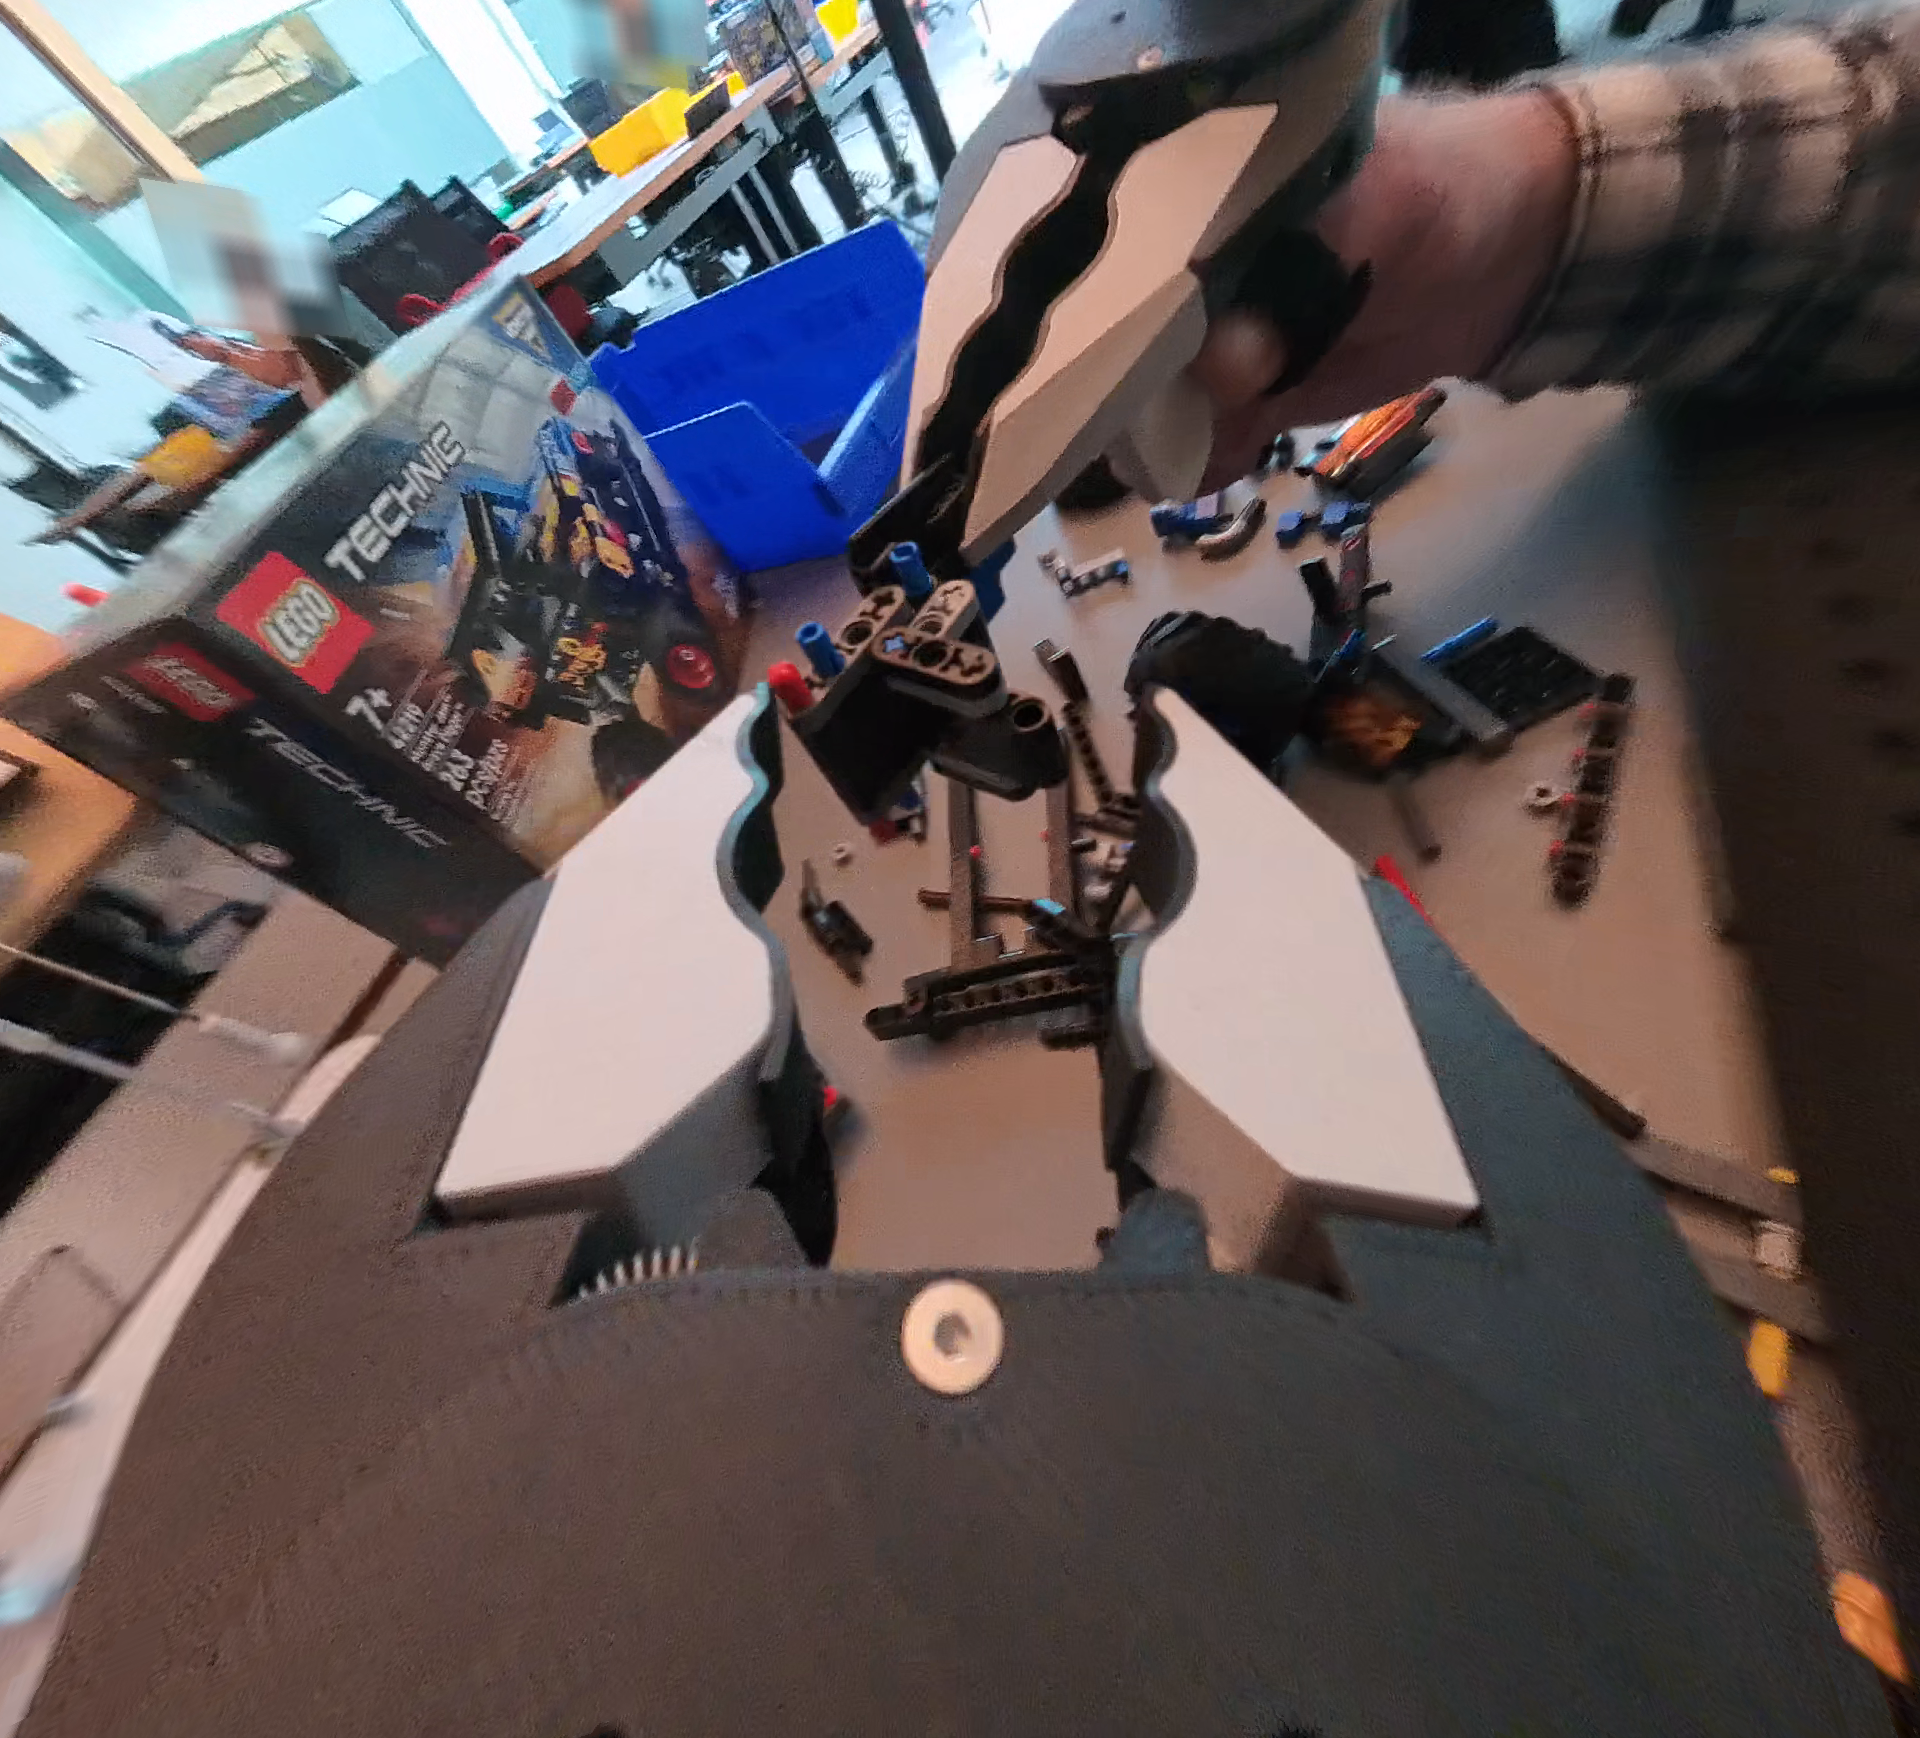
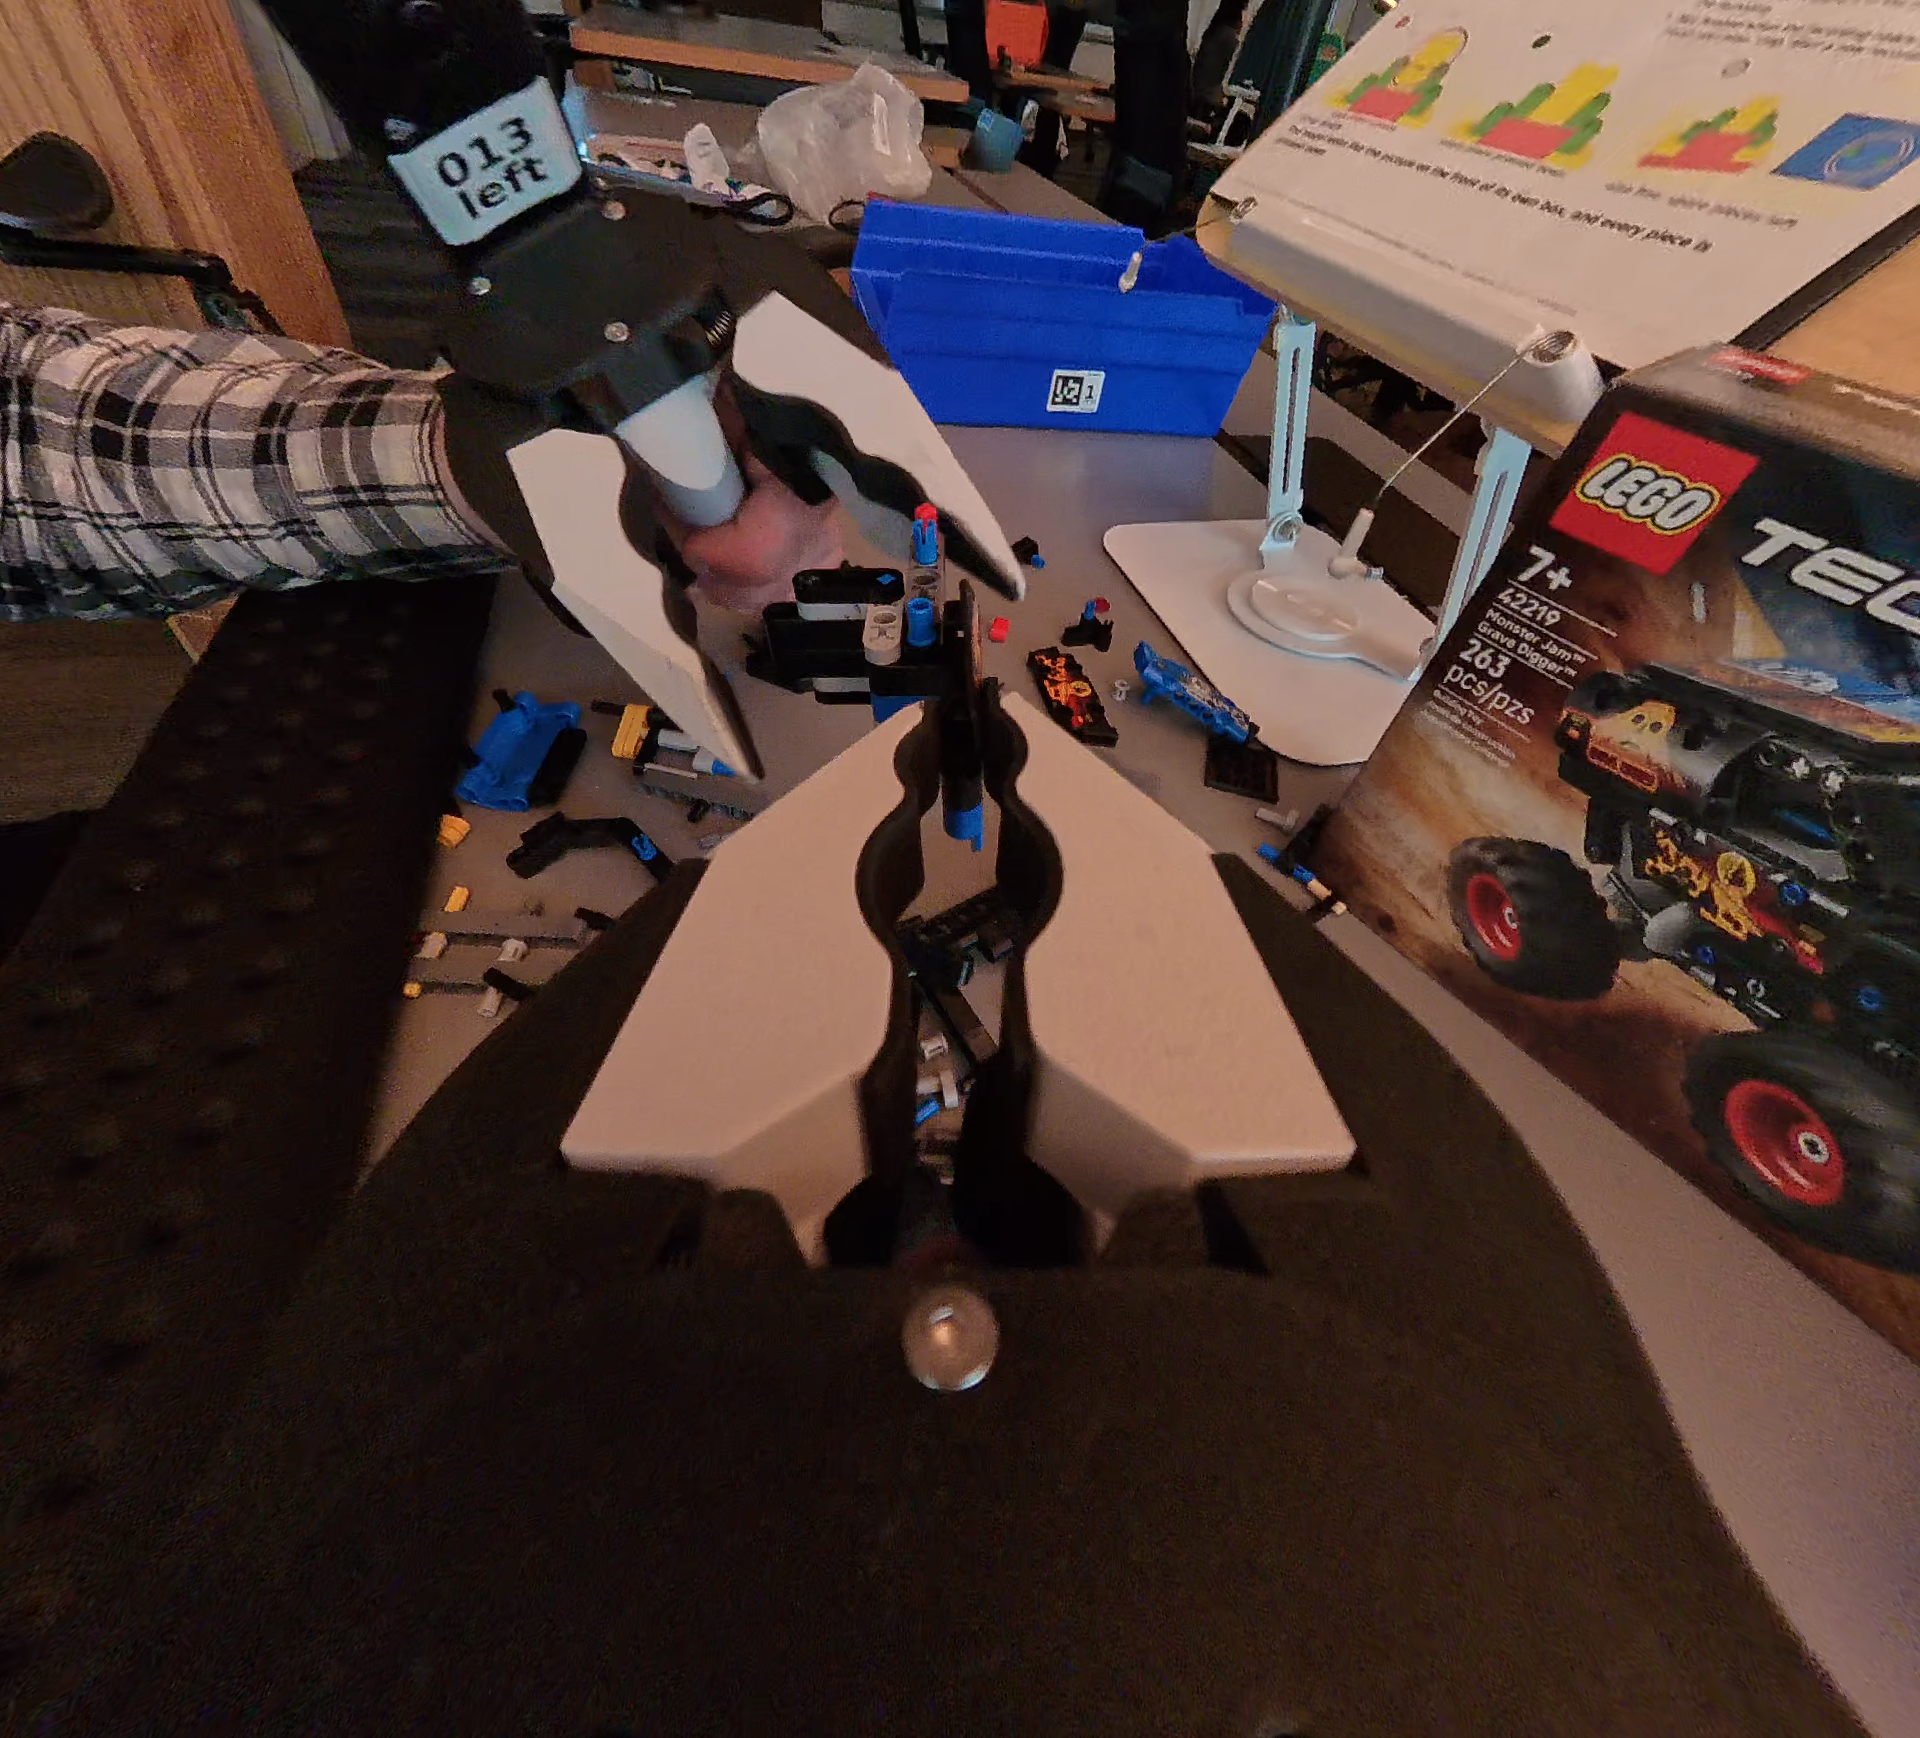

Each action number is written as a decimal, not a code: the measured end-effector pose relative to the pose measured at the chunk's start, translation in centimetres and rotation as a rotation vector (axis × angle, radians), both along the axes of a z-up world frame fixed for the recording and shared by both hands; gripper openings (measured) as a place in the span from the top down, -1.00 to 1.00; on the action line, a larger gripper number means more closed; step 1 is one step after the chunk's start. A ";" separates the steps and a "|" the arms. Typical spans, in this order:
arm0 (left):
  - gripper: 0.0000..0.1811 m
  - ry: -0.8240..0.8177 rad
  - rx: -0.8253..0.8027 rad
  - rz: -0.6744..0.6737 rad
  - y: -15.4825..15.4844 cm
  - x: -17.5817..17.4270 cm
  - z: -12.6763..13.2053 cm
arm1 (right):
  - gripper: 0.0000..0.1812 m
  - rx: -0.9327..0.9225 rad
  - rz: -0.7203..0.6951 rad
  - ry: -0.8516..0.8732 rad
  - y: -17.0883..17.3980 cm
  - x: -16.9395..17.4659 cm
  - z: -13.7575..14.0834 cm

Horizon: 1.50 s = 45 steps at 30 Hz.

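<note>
Above worktop (image 2: 1091,483), near blue bin (image 2: 1039,317): right tongs (image 2: 961,712) clamped on light, rigid, snap-fit brick assembly (image 1: 914,680); left tongs (image 1: 956,743) open, flanking, empty; grip solid beams

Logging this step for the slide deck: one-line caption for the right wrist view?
Right gripper pinches a small black brick assembly while the open left gripper flanks it.

1. My left gripper (image 1: 956,753): jaws spread wide, nothing between the fingers (image 1: 634,961).
2. My right gripper (image 2: 961,732): jaws nearly closed, pinching a small part at the tips.
3. Right gripper angled down, facing the left, tips near.
4. Plaid sleeves (image 2: 208,462) on both arms.
</note>
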<state>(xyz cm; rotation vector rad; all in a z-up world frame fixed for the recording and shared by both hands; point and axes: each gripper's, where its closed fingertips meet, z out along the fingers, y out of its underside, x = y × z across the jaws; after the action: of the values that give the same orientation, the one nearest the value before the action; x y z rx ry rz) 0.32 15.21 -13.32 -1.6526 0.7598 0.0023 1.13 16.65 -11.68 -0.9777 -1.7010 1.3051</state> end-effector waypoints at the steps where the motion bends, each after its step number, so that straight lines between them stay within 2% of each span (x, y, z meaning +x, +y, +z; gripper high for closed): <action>1: 0.35 -0.038 -0.007 -0.003 0.1 0.0 0.1 | 0.95 0.002 0.001 0.002 0.0 0.0 0.0; 4: 0.47 -0.165 -0.031 -0.016 0.3 -0.2 0.6 | 0.94 0.008 -0.001 0.002 0.1 0.0 -0.1; 6: 0.48 -0.256 -0.049 -0.031 0.2 -0.3 1.1 | 0.94 -0.002 -0.004 0.009 0.2 0.0 0.0; 8: 0.31 -0.359 -0.084 -0.002 0.6 -0.8 1.2 | 0.94 -0.006 -0.011 0.015 0.4 0.0 0.2; 10: -0.08 -0.461 -0.133 0.038 1.2 -1.7 1.1 | 0.94 -0.005 -0.019 0.016 0.5 0.0 0.2; 12: -0.23 -0.533 -0.148 0.064 1.6 -2.6 1.1 | 0.94 -0.010 -0.027 0.013 0.7 0.0 0.1; 13: -0.14 -0.552 -0.155 0.051 1.5 -2.6 1.1 | 0.94 -0.011 -0.029 0.012 0.8 0.0 0.1; 15: 0.33 -0.569 -0.151 0.009 1.2 -2.5 1.4 | 0.93 -0.011 -0.040 0.018 1.0 -0.1 0.2; 16: 0.45 -0.562 -0.154 -0.005 1.0 -2.3 1.3 | 0.93 -0.012 -0.050 0.025 1.1 -0.1 0.4; 19: 0.62 -0.510 -0.141 -0.018 1.0 -1.8 1.1 | 0.93 -0.003 -0.070 0.046 1.4 -0.1 0.7; 20: 0.61 -0.510 -0.138 -0.025 0.9 -1.6 1.2 | 0.94 -0.001 -0.075 0.053 1.4 -0.1 0.9; 22: 0.36 -0.529 -0.150 -0.038 0.8 -1.3 1.4 | 0.94 -0.015 -0.076 0.084 1.3 0.0 1.5; 23: 0.33 -0.541 -0.162 -0.051 0.8 -1.2 1.4 | 0.94 -0.020 -0.077 0.098 1.3 0.0 1.9; 25: 0.46 -0.589 -0.169 -0.093 0.5 -0.8 1.7 | 0.94 -0.025 -0.075 0.109 1.1 0.1 2.2; 28: 0.59 -0.749 -0.192 -0.127 0.6 -1.0 2.5 | 0.94 -0.026 -0.079 0.124 0.9 0.0 2.4; 32: 0.46 -0.894 -0.270 -0.116 1.3 -1.5 1.9 | 0.94 -0.043 -0.094 0.106 1.3 -0.1 2.2; 35: 0.51 -0.971 -0.319 -0.097 1.8 -1.7 1.4 | 0.94 -0.064 -0.122 0.078 1.9 -0.4 1.7; 45: 0.38 -1.007 -0.356 -0.018 2.6 -2.5 0.5 | 0.94 -0.082 -0.126 0.045 1.8 -0.9 1.1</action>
<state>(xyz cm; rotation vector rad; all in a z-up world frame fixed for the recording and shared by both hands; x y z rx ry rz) -2.16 17.76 -12.80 -1.6909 -0.0109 -0.9513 0.28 18.43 -10.57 -1.0767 -1.5370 1.3126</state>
